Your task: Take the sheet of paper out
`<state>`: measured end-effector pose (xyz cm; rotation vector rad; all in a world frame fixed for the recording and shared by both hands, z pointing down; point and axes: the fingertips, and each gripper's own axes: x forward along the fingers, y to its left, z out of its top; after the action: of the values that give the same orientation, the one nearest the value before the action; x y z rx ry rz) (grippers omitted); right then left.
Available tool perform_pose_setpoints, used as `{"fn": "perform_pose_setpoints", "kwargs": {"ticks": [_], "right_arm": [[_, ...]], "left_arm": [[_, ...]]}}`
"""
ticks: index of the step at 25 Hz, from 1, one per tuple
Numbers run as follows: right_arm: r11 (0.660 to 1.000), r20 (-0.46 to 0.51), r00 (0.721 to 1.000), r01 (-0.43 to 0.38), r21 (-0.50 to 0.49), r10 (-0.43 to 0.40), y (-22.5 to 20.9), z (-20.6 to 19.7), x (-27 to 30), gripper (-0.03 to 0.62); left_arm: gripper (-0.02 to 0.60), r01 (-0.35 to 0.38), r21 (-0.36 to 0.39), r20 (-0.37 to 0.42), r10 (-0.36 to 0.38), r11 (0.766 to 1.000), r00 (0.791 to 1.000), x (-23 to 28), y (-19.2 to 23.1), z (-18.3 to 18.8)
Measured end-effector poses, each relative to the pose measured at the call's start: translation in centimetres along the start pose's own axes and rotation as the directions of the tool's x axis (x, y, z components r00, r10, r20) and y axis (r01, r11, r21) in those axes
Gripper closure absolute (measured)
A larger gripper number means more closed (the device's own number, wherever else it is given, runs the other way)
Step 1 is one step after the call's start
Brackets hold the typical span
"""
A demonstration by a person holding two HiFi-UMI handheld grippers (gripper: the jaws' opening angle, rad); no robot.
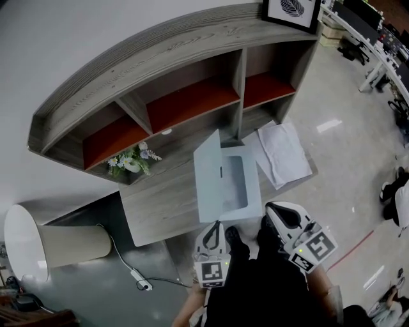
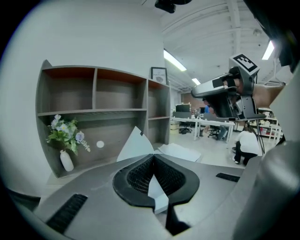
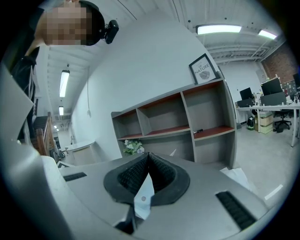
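Evidently mid-opening: left gripper (image 1: 215,225) and right gripper (image 1: 270,207) jaws clamp the pale-blue plastic folder (image 1: 220,191) at its near edge on the grey wooden surface (image 1: 160,204); the paper sheet (image 1: 235,182), seemingly inside, needs one freed gripper next.

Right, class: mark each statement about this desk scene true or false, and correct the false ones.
1. The left gripper and right gripper both have their jaws shut on the folder. True.
2. The flowers stand on top of the shelves. False: the flowers stand in the lowest bay of the shelves, at desk level.
3. A framed picture stands on top of the shelves. True.
4. The folder lies shut and flat. False: its flap stands raised.
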<state>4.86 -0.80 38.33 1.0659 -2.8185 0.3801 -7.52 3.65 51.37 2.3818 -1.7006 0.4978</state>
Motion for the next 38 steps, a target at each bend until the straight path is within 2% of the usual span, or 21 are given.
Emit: {"fn": "perform_pose_setpoints", "kwargs": {"ticks": [7,12,22,38], "right_arm": [[1.0,-0.003,1.0,-0.03,-0.005,0.03,0.4,0.1,1.1,0.582],[0.999,-0.004,0.999,-0.047,-0.011,0.047,0.8,0.3,2.0,0.582],[0.998,-0.016,0.998,-0.064,-0.015,0.064,1.4,0.3,3.7,0.582],[0.997,-0.082,0.996,-0.042,-0.061,0.037,1.8,-1.1,6.1,0.582]], "left_arm": [[0.568,-0.068,-0.085,0.015,0.069,0.994,0.997,-1.0,2.0,-0.2],[0.569,-0.124,-0.157,0.02,0.129,0.98,0.991,-1.9,4.1,-0.3],[0.569,-0.228,-0.267,0.022,0.243,0.936,0.97,-3.3,8.2,-0.9],[0.569,-0.338,-0.367,-0.024,0.354,0.867,0.935,-5.7,13.7,-3.7]]}}
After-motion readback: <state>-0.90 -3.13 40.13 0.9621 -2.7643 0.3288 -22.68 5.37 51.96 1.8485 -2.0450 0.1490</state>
